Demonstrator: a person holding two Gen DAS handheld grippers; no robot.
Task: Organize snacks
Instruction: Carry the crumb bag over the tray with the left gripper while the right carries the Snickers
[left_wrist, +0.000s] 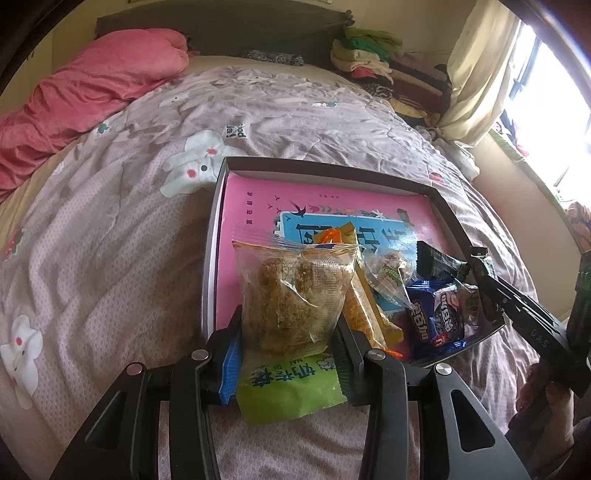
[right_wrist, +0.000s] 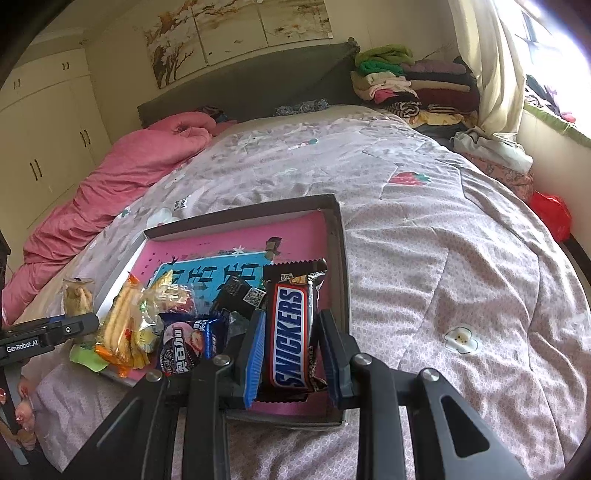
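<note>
- Your left tongs (left_wrist: 286, 345) are closed partway, the blue pads pinching a clear bag of brown crumbly cakes (left_wrist: 295, 295) near its lower end, the bag upright between the fingers.
- Under that bag a green packet (left_wrist: 288, 384) with Chinese characters lies on the bed (left_wrist: 110, 258), between the left fingers.
- Your right tongs (right_wrist: 291, 354) are narrowed onto a Snickers bar (right_wrist: 290, 332), gripping its long sides; "SNICKERS" reads clearly along the wrapper.
- The bar sits over the right near corner of the box lid (right_wrist: 334, 221), which has a pink floor with a blue panel of large characters.
- Just left of the bar lie a blue strawberry-print wafer pack (right_wrist: 184, 343), a black packet with a QR code (right_wrist: 240, 293) and an orange-edged bag of yellow sticks (right_wrist: 120, 325).
- The left tool's body reads "GenRobot.AI" in the right wrist view.
</note>
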